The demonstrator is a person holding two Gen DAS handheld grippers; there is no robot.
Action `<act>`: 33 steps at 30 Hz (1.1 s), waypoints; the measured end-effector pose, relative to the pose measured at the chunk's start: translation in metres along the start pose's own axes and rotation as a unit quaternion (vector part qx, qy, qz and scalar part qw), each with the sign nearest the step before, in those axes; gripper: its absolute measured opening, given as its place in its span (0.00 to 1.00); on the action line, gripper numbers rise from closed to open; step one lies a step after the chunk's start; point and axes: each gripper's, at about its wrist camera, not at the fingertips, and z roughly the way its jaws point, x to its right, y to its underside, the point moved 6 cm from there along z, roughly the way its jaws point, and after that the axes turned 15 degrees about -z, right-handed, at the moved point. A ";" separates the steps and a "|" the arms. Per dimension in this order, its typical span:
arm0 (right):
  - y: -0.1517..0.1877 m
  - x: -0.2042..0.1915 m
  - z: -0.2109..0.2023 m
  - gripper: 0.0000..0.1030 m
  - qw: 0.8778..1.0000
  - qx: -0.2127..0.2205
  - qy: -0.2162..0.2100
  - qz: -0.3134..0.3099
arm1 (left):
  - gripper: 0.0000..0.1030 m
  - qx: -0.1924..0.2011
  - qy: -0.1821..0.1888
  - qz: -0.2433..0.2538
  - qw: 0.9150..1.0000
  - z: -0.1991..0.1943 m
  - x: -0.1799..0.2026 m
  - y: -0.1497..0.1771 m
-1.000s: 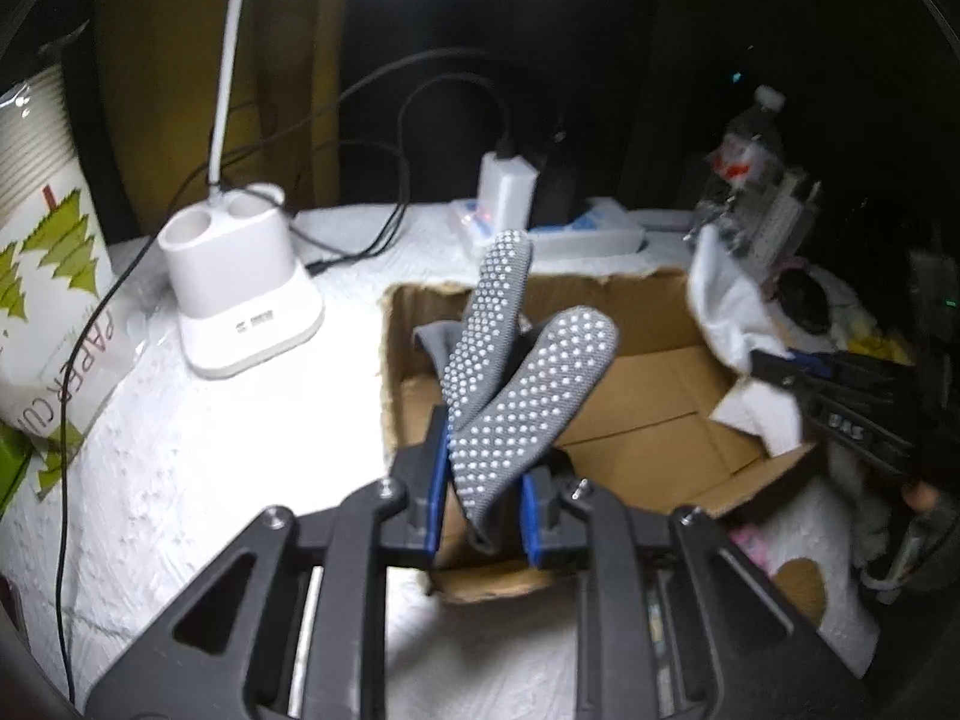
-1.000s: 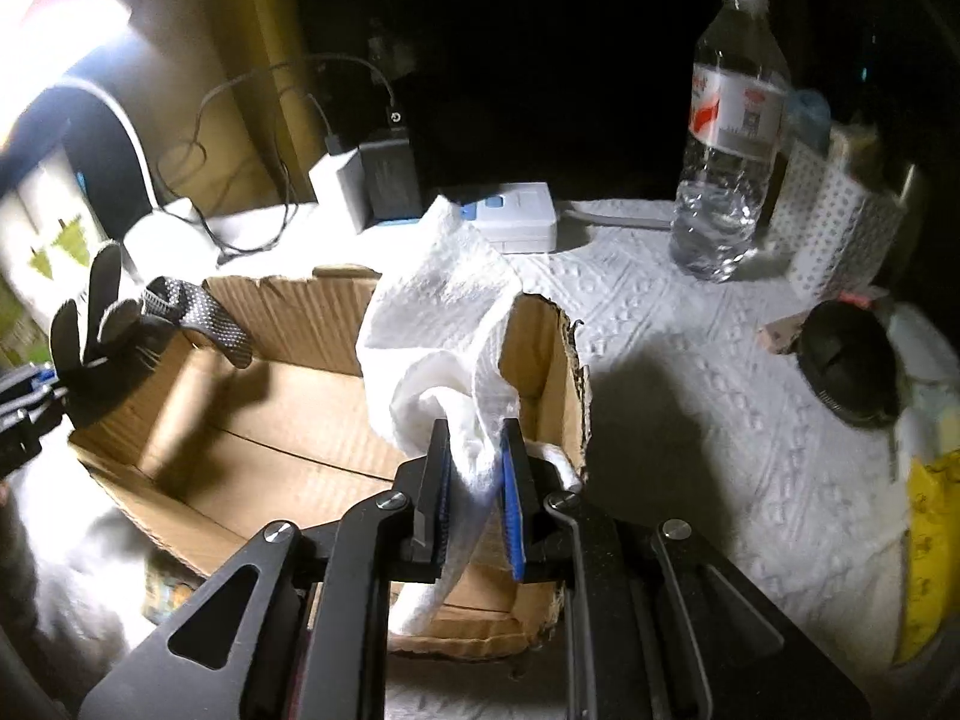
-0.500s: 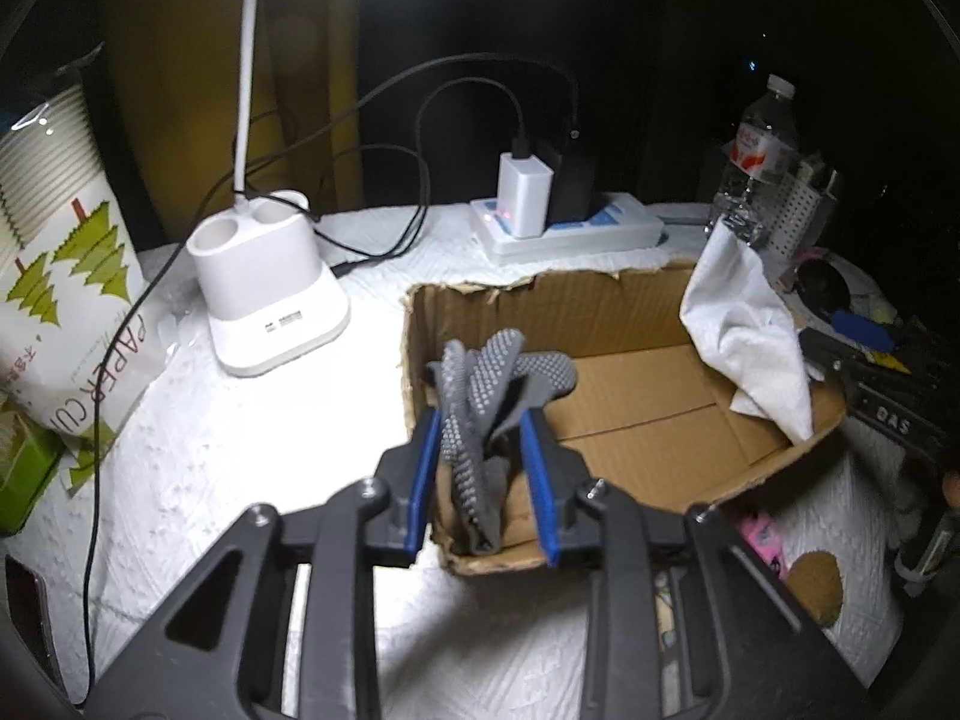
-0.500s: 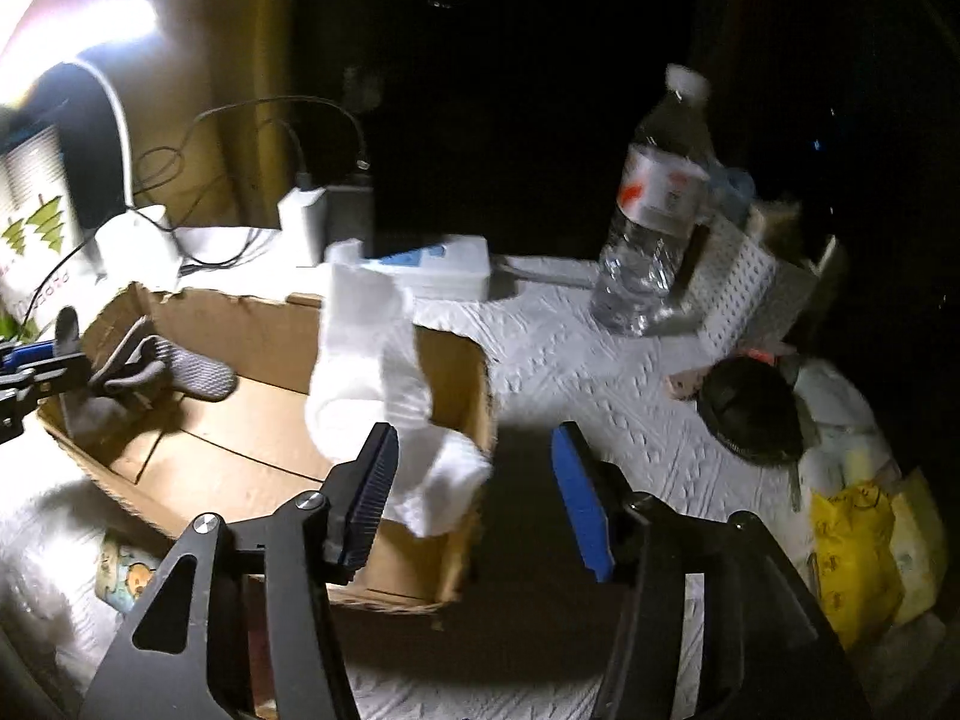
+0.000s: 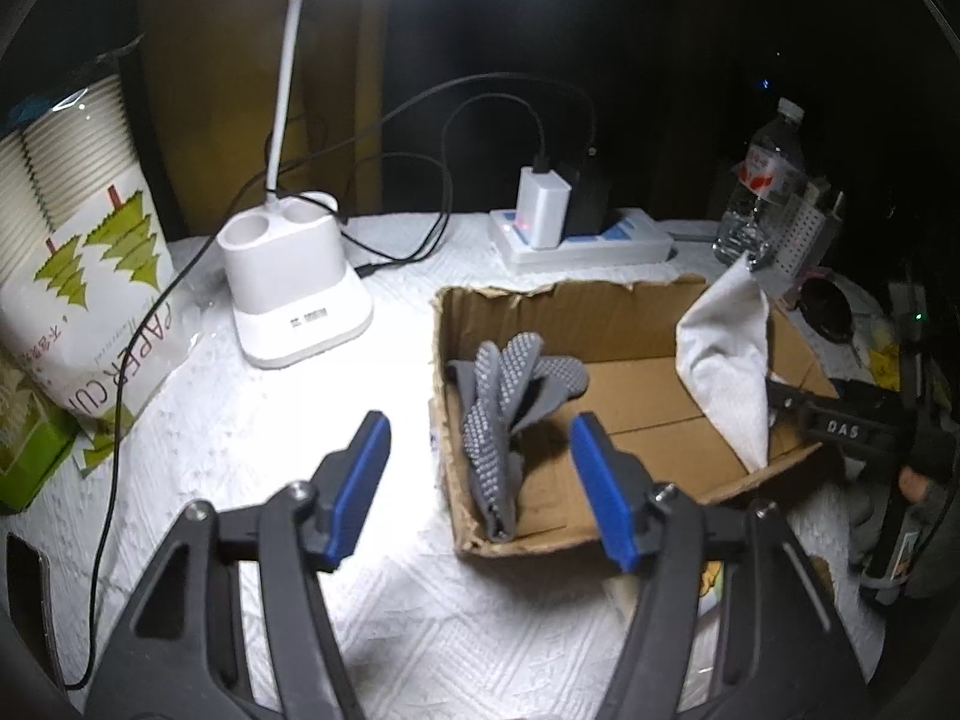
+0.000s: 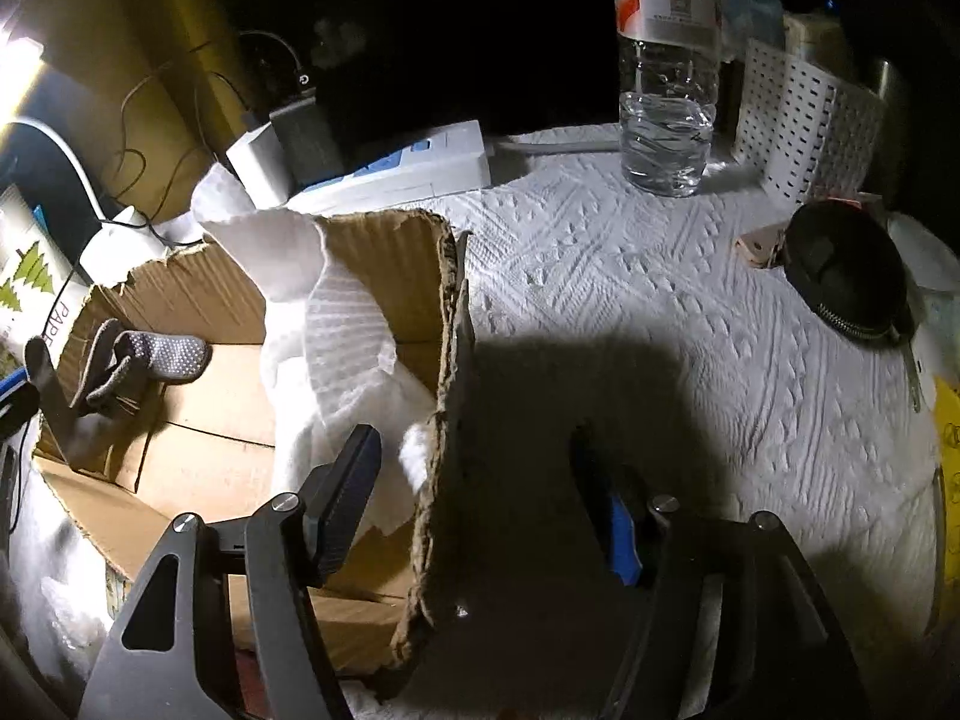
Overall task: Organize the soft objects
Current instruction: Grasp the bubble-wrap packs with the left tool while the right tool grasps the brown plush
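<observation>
Box: I see the cardboard box on the counter, which carries a white embossed cover, and its top is open.
Left gripper: my left gripper has just been opening; its blue pads are now spread and press on nothing.
Grey gloves: the grey dotted gloves lean against the left wall inside the box, visible between my left pads but free of them.
Right gripper: my right gripper has also just been opening; it is spread wide, one pad inside the box and one outside, with the box wall between them.
White cloth: the white cloth hangs on the right corner of the box, just beside my inner right pad; I cannot tell if it touches.
Behind the box: a lamp base, a power strip and a water bottle.
</observation>
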 end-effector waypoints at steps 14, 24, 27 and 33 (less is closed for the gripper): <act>-0.006 -0.037 -0.084 0.67 0.997 0.062 -0.009 -0.035 | 0.62 0.003 0.031 0.002 1.000 -0.029 0.012 0.013; 0.007 -0.082 -0.118 0.67 0.994 0.077 -0.033 -0.067 | 0.63 0.005 0.047 0.012 0.999 -0.055 0.018 0.032; 0.013 -0.089 -0.124 0.67 0.994 0.077 -0.034 -0.068 | 0.63 0.004 0.048 0.013 0.999 -0.061 0.017 0.038; 0.029 -0.094 -0.128 0.67 0.995 0.072 -0.037 -0.065 | 0.63 0.000 0.049 0.013 0.999 -0.070 0.013 0.053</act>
